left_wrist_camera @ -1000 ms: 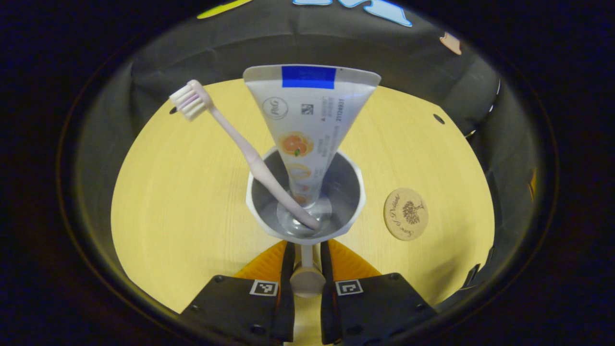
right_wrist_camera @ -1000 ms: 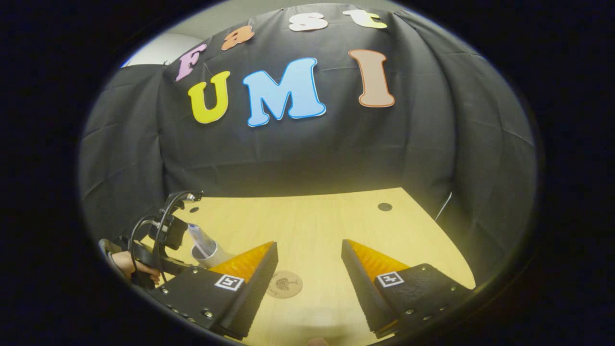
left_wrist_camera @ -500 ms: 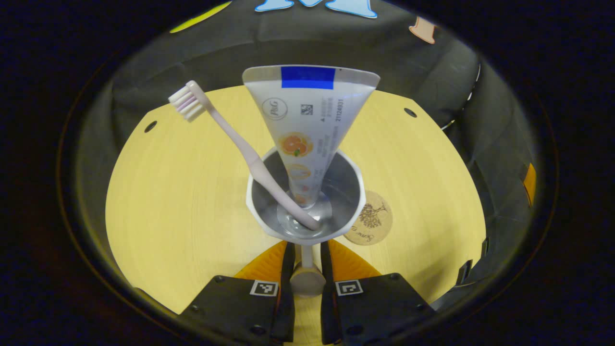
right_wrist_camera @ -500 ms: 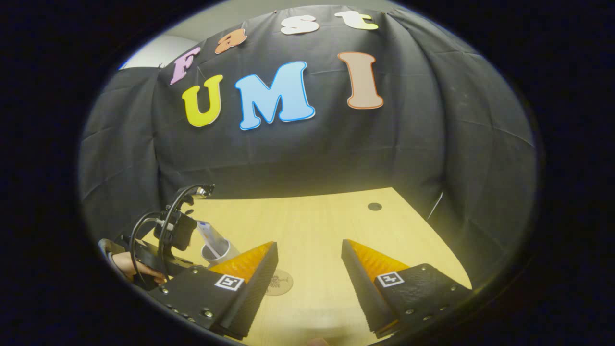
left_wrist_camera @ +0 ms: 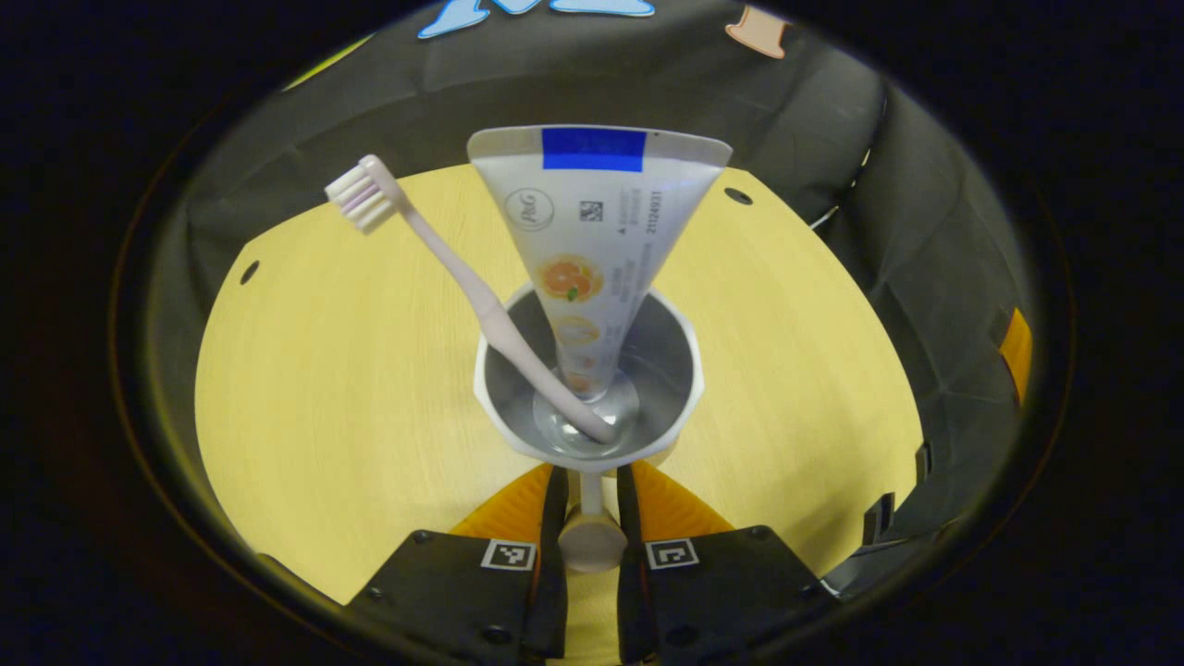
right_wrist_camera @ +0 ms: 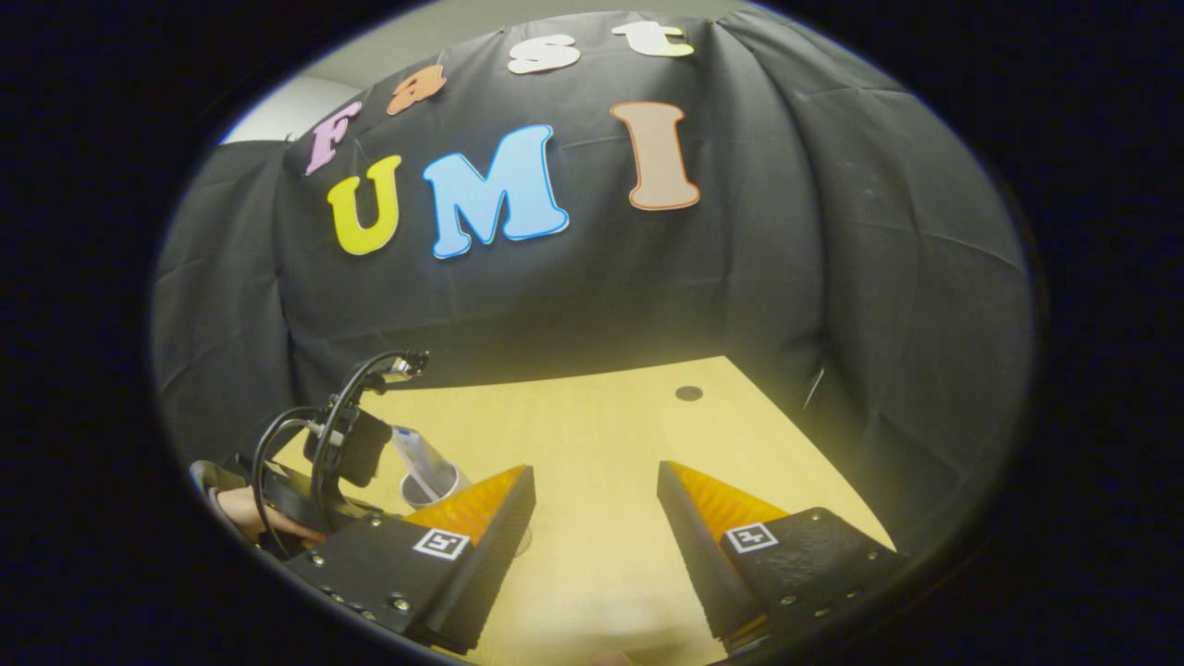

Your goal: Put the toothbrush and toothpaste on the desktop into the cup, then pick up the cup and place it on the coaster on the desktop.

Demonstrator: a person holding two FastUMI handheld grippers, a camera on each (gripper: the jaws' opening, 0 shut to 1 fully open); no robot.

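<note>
Honestly, my left tool (left_wrist_camera: 588, 481) is clenched on just the cup (left_wrist_camera: 588, 379) handle mid-frame, the right tool (right_wrist_camera: 592, 518) released, so the top-heavy toothpaste (left_wrist_camera: 592, 231) and toothbrush (left_wrist_camera: 435, 268) could tip it at setdown.

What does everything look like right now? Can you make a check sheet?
Surface: wooden desk, small round holes near its edges.
Job's things: toothbrush and toothpaste stand in the cup. Coaster: only a sliver shows beside the right gripper's finger.
Clutter: nothing seen.
Grippers: left gripper, jaws pressed on the cup's handle; right gripper, jaws apart, holding nothing.
Cables: black loops on the left gripper.
Surroundings: black cloth wall; a hand holding the left gripper.
</note>
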